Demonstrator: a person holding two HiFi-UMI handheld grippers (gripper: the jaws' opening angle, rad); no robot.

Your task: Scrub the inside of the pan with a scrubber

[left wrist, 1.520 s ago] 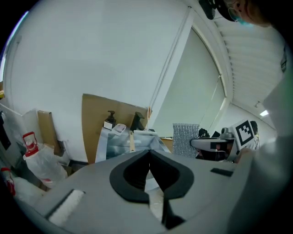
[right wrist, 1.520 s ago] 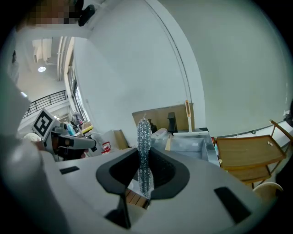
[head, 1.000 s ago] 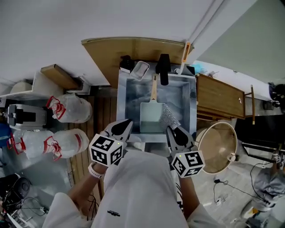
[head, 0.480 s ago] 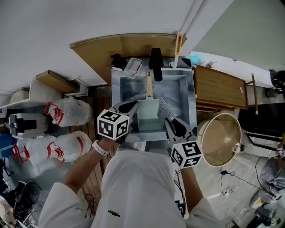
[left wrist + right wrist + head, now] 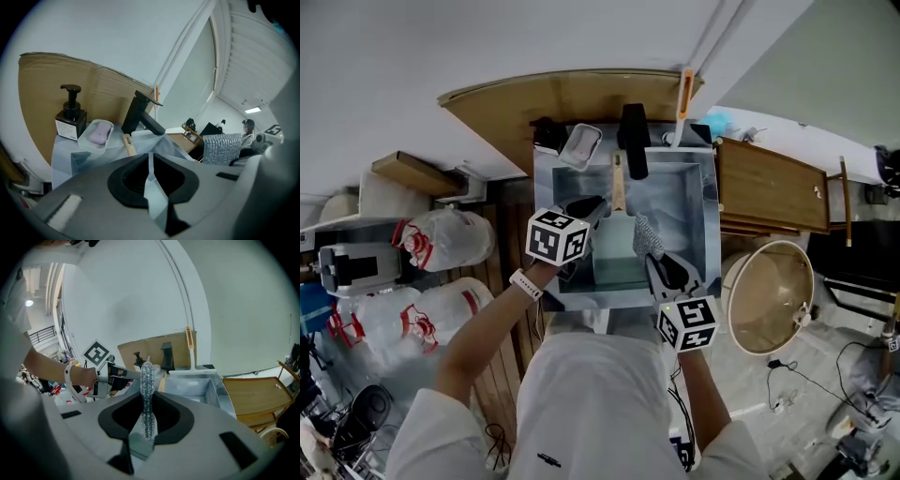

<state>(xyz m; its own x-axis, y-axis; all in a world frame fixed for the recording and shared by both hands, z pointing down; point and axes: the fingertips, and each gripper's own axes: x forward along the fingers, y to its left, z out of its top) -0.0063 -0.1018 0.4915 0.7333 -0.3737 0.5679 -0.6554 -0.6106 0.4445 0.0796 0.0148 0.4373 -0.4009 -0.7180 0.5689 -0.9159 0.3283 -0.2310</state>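
A square pan [image 5: 617, 251] lay in the sink [image 5: 701, 202], its handle toward the back edge. The right gripper [image 5: 653, 255] clamped a silvery scrubber [image 5: 647, 234] over the pan's right side. The left gripper [image 5: 594, 206], closed and empty, hovered at its left rim. Scrubbing seemed not yet begun; next, the scrubber needed lowering inside.

Left gripper [image 5: 592, 205], right gripper [image 5: 656, 265]: both closed

My head camera looks steeply down on the sink [image 5: 698, 220] from well above. The camera on my left jaws faces the tap [image 5: 140, 117] from close over the sink; my right one, farther back, shares both.
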